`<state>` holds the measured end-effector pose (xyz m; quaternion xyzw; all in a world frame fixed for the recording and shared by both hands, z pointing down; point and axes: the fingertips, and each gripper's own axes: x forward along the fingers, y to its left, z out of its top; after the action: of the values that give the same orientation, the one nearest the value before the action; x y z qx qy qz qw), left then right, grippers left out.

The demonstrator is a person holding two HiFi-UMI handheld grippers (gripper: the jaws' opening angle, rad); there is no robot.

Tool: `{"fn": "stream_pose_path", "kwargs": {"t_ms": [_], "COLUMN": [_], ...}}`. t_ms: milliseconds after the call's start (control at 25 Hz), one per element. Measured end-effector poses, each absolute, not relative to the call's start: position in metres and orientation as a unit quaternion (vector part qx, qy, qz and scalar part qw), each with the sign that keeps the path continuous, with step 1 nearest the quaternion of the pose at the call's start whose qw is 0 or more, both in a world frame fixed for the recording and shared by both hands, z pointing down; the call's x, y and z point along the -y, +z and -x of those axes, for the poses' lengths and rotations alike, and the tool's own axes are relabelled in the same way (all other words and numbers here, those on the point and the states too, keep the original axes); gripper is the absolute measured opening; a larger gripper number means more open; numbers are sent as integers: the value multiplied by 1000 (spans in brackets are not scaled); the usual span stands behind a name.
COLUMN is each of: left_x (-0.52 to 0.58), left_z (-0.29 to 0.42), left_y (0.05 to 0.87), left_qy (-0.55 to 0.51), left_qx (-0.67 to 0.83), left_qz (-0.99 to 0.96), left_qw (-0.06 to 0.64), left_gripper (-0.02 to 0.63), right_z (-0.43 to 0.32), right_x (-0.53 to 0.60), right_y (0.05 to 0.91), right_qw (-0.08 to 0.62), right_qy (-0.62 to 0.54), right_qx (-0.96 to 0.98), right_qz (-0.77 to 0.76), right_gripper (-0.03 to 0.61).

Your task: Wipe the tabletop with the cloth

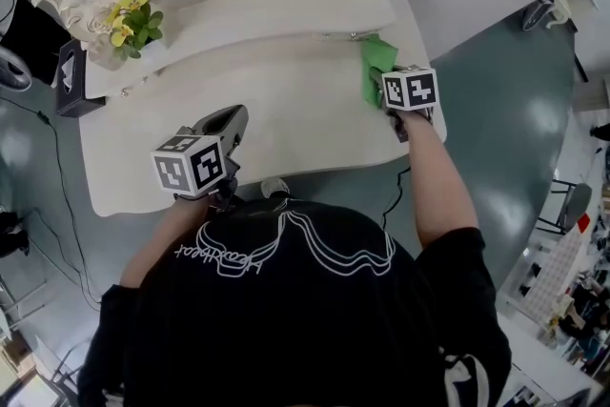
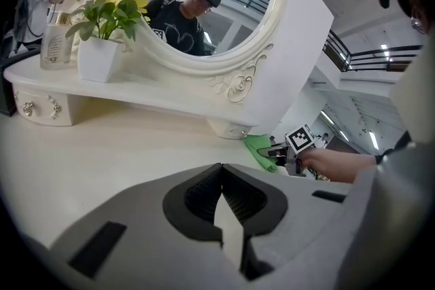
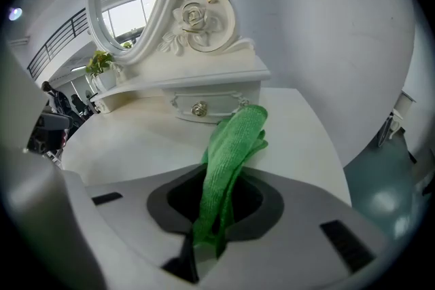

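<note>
By right edge of cream-white tabletop [image 1: 295, 124]: right claw [image 3: 219, 192] pinched folded green cloth [image 3: 234, 139]
Near front edge: left claw [image 2: 223, 199] closed, empty

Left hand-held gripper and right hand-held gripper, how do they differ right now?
Jaws: the left hand-held gripper is shut on nothing; the right hand-held gripper is shut on the green cloth.
Place: the left one is near the front edge of the tabletop; the right one is at its right end, by the small drawer.
Shared: each carries a marker cube, and both are over the same white tabletop.
</note>
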<state>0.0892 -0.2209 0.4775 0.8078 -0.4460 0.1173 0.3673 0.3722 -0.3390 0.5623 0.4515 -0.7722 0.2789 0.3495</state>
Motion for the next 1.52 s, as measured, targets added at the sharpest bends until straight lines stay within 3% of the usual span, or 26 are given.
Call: {"fn": "stream_pose_path", "kwargs": {"t_ms": [560,1040,1280,1520], "left_x": [223,216,212,196], "left_z": [-107,-75,-50,-20], "left_y": [458,456,454,455], "left_qy": [146,143,125,117], "left_qx": [434,459,470,475], "left_qz": [-822,-807,-800,-793], "left_qw": [339,343,351,362], "left_gripper": [3,3,3,3], "right_z": [-457,-492,-460,-360], "right_x": [354,359,352,329], "right_y": [561,558,531,489], "right_qw": [370,412,389,346], "right_qy": [271,235,225,195], "right_qx": [731,699,720,789], "right_qz": [-505,-535,-529,-469], "right_gripper": [66,61,58,60]}}
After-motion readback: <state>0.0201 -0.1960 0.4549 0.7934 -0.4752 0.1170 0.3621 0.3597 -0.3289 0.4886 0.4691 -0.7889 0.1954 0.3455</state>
